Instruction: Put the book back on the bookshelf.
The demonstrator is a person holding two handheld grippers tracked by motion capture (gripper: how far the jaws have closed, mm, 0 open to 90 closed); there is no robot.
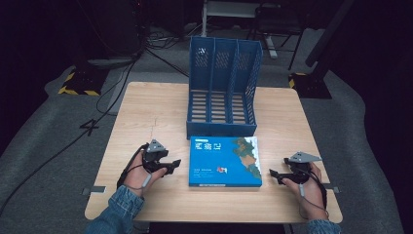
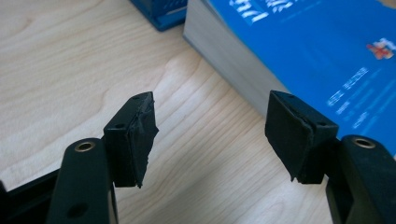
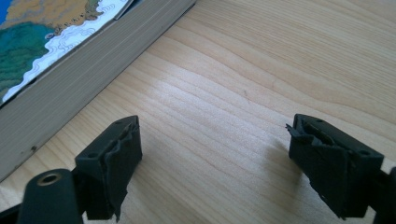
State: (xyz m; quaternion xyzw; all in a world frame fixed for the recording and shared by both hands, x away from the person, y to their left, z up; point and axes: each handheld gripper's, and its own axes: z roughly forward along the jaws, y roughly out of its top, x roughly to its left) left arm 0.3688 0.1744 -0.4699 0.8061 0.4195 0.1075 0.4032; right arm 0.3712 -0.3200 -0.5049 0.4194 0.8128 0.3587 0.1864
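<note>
Blue book (image 1: 225, 161), blue slotted file rack (image 1: 222, 87)

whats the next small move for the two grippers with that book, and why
Probably bring both grippers inward to the book's side edges. It lies flat on the table in front of the blue file rack, untouched. The left gripper and right gripper sit on either side of it with jaws open and nothing between them, so closing the gap seems to come before any lift.

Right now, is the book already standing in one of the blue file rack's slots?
No. The book lies flat on the table in front of the blue file rack, whose slots are empty.
</note>
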